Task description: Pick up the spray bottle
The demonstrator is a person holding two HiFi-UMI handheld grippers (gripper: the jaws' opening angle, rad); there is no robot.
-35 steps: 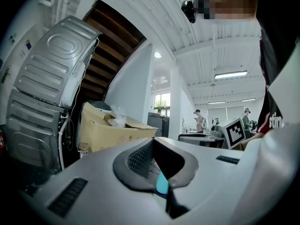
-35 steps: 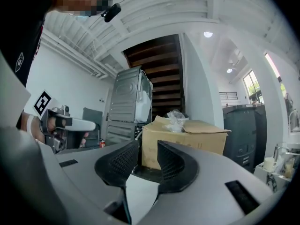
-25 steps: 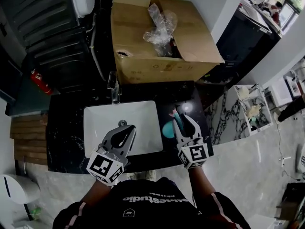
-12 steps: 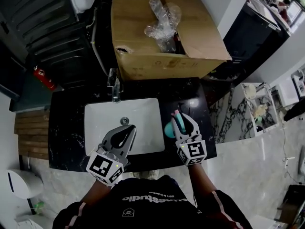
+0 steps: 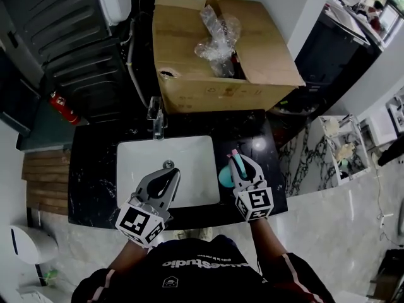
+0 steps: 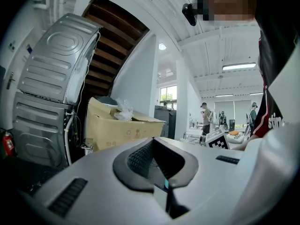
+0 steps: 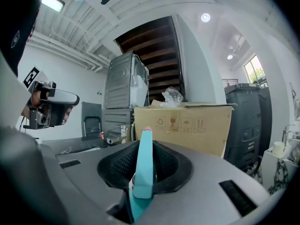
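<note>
The spray bottle (image 5: pixel 225 175) is teal with a pink-tipped nozzle and stands on the black counter (image 5: pixel 91 182) to the right of the sink. In the right gripper view its teal head (image 7: pixel 144 165) rises between the dark pads. My right gripper (image 5: pixel 242 161) is around the bottle's head, its jaws closing with the pads against the head. My left gripper (image 5: pixel 168 174) hovers over the sink's front edge. It is shut with nothing in it; the left gripper view shows its jaws (image 6: pixel 165 179) meeting.
The white sink (image 5: pixel 136 169) has a chrome faucet (image 5: pixel 156 120) behind it. A large open cardboard box (image 5: pixel 208 87) with a clear plastic bag (image 5: pixel 218 36) stands just beyond the counter. A red fire extinguisher (image 5: pixel 63 109) lies at the left.
The right gripper's jaws stood wide around the bottle's head and have narrowed onto it; the gripper sank slightly. The left gripper stayed put.
</note>
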